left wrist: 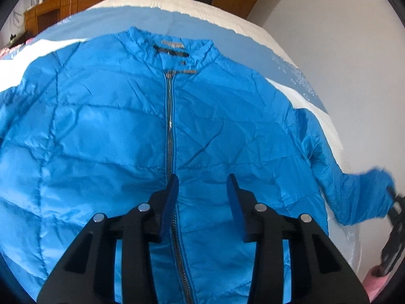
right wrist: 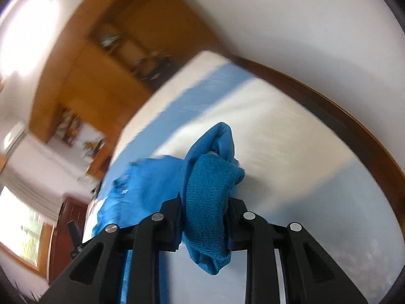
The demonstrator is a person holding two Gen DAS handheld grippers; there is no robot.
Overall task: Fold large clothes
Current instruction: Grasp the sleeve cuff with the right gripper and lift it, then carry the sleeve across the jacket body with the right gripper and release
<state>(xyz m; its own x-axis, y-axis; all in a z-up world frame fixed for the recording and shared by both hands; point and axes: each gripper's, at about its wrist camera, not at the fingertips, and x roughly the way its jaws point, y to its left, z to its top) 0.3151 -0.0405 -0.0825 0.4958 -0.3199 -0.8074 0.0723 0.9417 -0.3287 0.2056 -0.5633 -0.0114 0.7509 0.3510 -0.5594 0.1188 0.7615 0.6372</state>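
The fold has barely begun, by the look of it. The blue jacket (left wrist: pixel 157 131) lies face up and zipped on the bed (left wrist: pixel 157 2), its body spread flat, collar at the far end and hem towards the camera. No part of the body is turned over yet; both side folds and the final lengthwise fold seem left to do.

The left gripper (left wrist: pixel 202 185) hovers over the lower front of the jacket with its jaws apart and nothing between them. The zipper (left wrist: pixel 170 126) runs just under the left-hand jaw and on ahead of it to the collar. Out to the right of those jaws the right sleeve (left wrist: pixel 354 192) stretches away from the body to the bed's edge.

There the right gripper (right wrist: pixel 205 200) has its jaws closed on the knitted cuff (right wrist: pixel 207 202), which bulges up between them and hangs below; the sleeve trails off to the left of the jaws back towards the jacket. I judge the sleeve is the first piece being brought in.

No containers are visible in either view.
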